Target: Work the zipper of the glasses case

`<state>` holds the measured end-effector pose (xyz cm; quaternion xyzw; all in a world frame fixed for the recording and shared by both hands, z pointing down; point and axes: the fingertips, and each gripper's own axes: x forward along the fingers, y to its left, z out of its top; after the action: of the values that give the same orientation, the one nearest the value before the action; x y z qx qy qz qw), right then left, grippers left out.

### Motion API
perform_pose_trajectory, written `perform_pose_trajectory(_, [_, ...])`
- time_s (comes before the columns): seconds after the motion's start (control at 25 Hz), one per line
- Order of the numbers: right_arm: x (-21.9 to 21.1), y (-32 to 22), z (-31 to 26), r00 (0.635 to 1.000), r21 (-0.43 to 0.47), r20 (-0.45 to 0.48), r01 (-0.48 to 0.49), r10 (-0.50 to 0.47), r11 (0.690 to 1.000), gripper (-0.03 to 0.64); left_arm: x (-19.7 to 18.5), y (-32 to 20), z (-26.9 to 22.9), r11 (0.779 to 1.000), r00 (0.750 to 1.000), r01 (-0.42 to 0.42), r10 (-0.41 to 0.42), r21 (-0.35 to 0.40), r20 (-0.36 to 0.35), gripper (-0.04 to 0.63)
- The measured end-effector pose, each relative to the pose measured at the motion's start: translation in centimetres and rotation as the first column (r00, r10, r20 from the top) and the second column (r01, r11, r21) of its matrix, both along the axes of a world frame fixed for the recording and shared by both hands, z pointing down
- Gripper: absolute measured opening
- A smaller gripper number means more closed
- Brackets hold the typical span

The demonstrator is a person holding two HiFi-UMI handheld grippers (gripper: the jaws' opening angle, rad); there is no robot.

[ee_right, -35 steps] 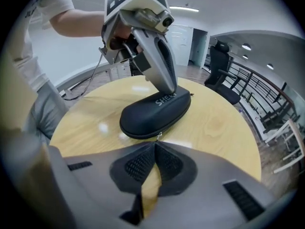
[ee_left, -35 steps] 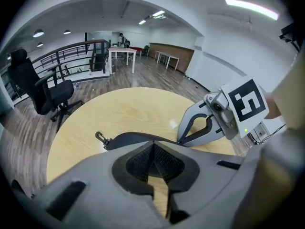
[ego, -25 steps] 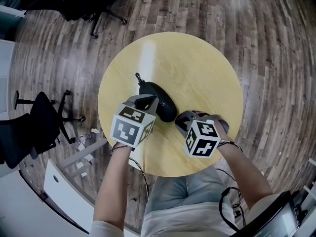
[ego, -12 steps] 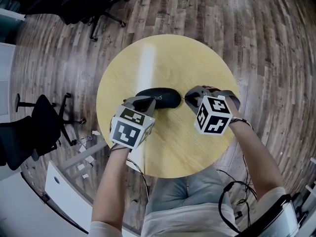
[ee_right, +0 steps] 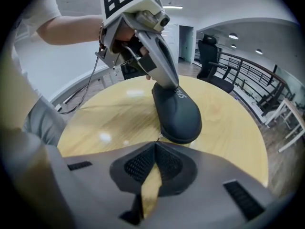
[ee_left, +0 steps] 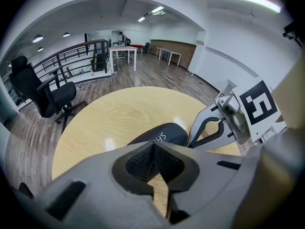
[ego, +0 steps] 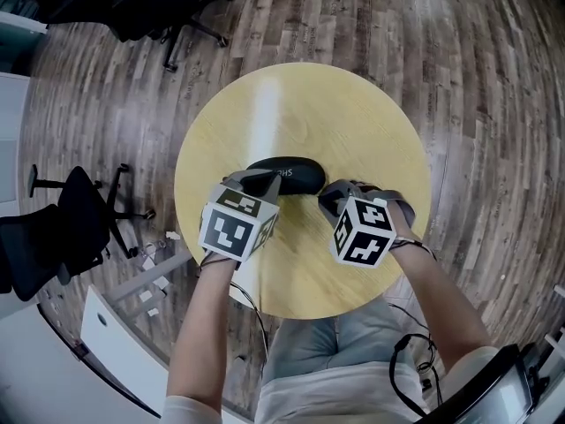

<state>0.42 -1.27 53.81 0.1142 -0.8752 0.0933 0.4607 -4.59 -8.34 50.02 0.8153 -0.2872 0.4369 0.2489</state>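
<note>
Glasses case (ego: 287, 173), black, lies flat near middle of round wooden table (ego: 353, 122), long axis running left-right.

Left gripper (ego: 265, 182) at case's left end: jaws closed tight, tips down against case top; whether they pinch any of it, cannot tell.

Right gripper (ego: 325, 197) at case's right end: jaws clenched, small metal zipper pull (ee_right: 158, 137) nipped at tips, just touching case edge.

Grippers face each other, case between.

Black office chair (ego: 62, 228) on wood floor, far left of table.
</note>
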Motion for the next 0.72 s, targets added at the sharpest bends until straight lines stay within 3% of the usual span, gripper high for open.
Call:
perform_pose_trajectory(0.16, [1.9, -0.5, 0.3, 0.995, 0.031, -0.019, -0.095, 0.095, 0.995, 0.002, 0.1, -0.2, 0.0, 1.000, 1.000, 0.002, -0.002, 0.008, -0.015, 0.006])
perform_pose_trajectory(0.24, [4.6, -0.6, -0.1, 0.980, 0.050, -0.018, -0.195, 0.196, 0.979, 0.002, 0.1, -0.4, 0.3, 1.000, 1.000, 0.006, -0.005, 0.018, -0.029, 0.006])
perform_pose_trajectory(0.28, [5.8, -0.5, -1.0, 0.963, 0.041, 0.033, -0.270, 0.269, 0.962, 0.002, 0.1, -0.5, 0.4, 1.000, 0.999, 0.011, -0.010, 0.025, -0.037, 0.006])
perform_pose_trajectory(0.32, [6.6, -0.1, -2.5, 0.927, 0.010, 0.119, -0.359, 0.355, 0.933, 0.002, -0.1, -0.5, 0.3, 0.999, 0.998, 0.024, -0.022, 0.033, -0.051, 0.006])
perform_pose_trajectory(0.36, [7.3, 0.5, -4.5, 0.864, -0.047, 0.227, -0.452, 0.450, 0.891, 0.002, -0.3, -0.5, -0.3, 0.998, 0.996, 0.050, -0.047, 0.043, -0.080, 0.006])
perform_pose_trajectory(0.44, [8.3, 1.9, -9.7, 0.673, -0.196, 0.419, -0.589, 0.610, 0.784, 0.002, -0.6, 0.1, -4.0, 0.987, 0.972, 0.141, -0.122, 0.082, -0.203, 0.006])
perform_pose_trajectory(0.48, [8.7, 2.6, -12.6, 0.586, -0.244, 0.482, -0.624, 0.651, 0.742, 0.002, -0.5, 0.9, -6.9, 0.975, 0.945, 0.193, -0.154, 0.113, -0.287, 0.005])
perform_pose_trajectory(0.52, [8.9, 3.2, -15.4, 0.528, -0.255, 0.528, -0.647, 0.664, 0.718, 0.002, -0.4, 2.1, -10.0, 0.958, 0.913, 0.244, -0.174, 0.153, -0.368, 0.006])
perform_pose_trajectory(0.56, [9.0, 3.8, -18.1, 0.500, -0.240, 0.561, -0.664, 0.660, 0.708, 0.002, -0.5, 3.7, -13.3, 0.934, 0.881, 0.297, -0.187, 0.200, -0.434, 0.006])
perform_pose_trajectory(0.64, [8.1, 5.0, -22.6, 0.502, -0.192, 0.597, -0.668, 0.626, 0.719, 0.002, -1.3, 7.5, -18.9, 0.872, 0.840, 0.397, -0.220, 0.285, -0.496, 0.006])
perform_pose_trajectory(0.72, [6.1, 5.6, -26.4, 0.533, -0.156, 0.622, -0.634, 0.574, 0.757, 0.002, -2.6, 10.7, -22.4, 0.812, 0.827, 0.473, -0.276, 0.341, -0.489, 0.006])
